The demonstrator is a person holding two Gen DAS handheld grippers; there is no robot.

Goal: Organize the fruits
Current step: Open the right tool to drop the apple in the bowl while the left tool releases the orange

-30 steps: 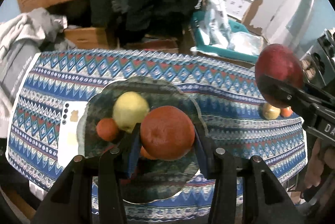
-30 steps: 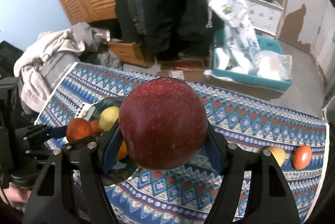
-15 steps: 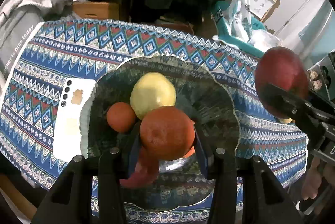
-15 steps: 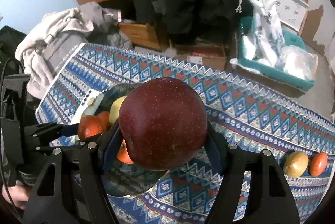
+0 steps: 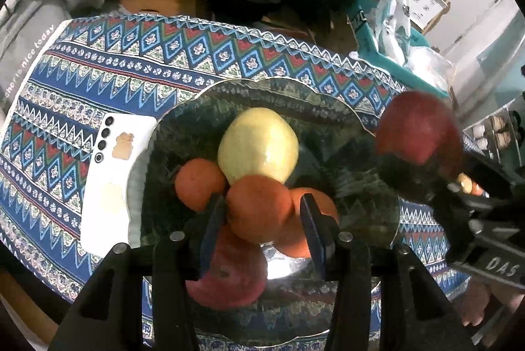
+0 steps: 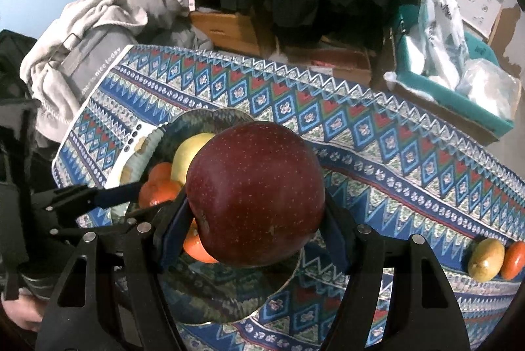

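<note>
Orange fruit [image 5: 259,208] sits clamped between the blue pads of the left gripper [image 5: 261,213], and in the left wrist view it now hangs right over the pile in the dark patterned dish [image 5: 203,108]. A second ago that dish lay further off and smaller; the gripper has come down and forward, so the yellow apple [image 5: 258,144], a small orange [image 5: 198,183], another orange [image 5: 315,229] and a red apple [image 5: 229,275] crowd just beneath it. I'd say the drop is close. A white phone [image 5: 111,183] lies on the patterned cloth [image 5: 98,68], tucked against the dish's left rim. To the right, blurred, the dark red apple [image 5: 418,131] rides in over the rim.

From the right wrist view, the right gripper [image 6: 256,219] has its jaws spread wide around that dark red apple [image 6: 256,193], gripping it at both sides, tilted down toward the dish [image 6: 229,301], which has drawn nearer than before. The left gripper [image 6: 131,190] reaches in level from the left with its orange. A yellowish fruit [image 6: 485,259] and a red-orange one [image 6: 513,259] wait far right on the cloth, touching each other, so the sorting isn't finished.
</note>
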